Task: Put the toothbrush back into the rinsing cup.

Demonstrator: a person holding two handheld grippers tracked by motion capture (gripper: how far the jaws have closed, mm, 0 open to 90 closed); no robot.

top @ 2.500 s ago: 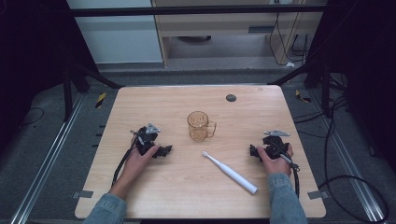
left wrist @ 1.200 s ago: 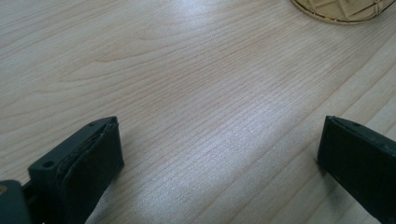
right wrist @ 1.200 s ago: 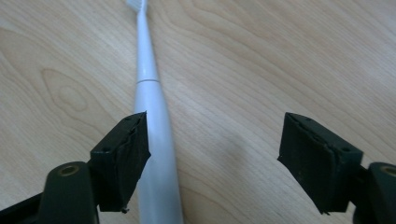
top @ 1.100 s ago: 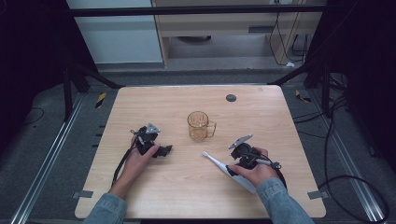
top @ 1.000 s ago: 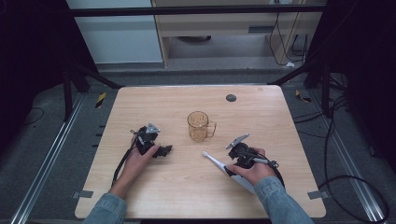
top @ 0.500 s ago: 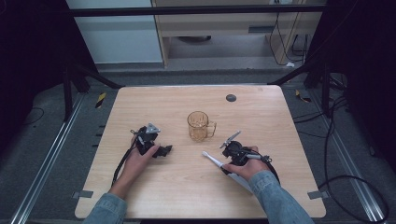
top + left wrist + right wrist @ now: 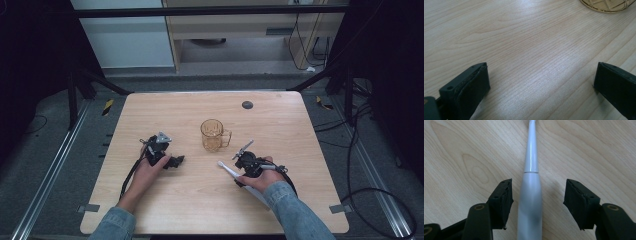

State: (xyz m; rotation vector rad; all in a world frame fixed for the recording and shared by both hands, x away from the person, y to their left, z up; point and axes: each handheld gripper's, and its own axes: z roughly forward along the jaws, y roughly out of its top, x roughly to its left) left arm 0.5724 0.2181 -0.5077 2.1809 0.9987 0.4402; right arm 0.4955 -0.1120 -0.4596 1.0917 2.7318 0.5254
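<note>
A white electric toothbrush (image 7: 225, 168) lies slantwise on the wooden table (image 7: 175, 110), in front of and to the right of an amber glass mug (image 7: 212, 135). My right gripper (image 7: 239, 174) is low over its handle. In the right gripper view the toothbrush (image 7: 531, 157) runs between the two pads of the right gripper (image 7: 537, 195), with a gap on each side. Those jaws have just been closing, and the pads press on nothing. My left gripper (image 7: 176, 161) rests on the table left of the mug. Its jaws (image 7: 541, 80) stand wide over bare wood, with the mug's base (image 7: 606, 3) ahead.
A small dark round disc (image 7: 247, 104) sits near the table's far edge. Black frame posts and cables stand on the floor around the table. Bare wood lies between the two hands and along the near edge.
My right gripper has moved left from the table's right side to the toothbrush, and its jaws have narrowed around the handle. The left hand and the mug have stayed put.
</note>
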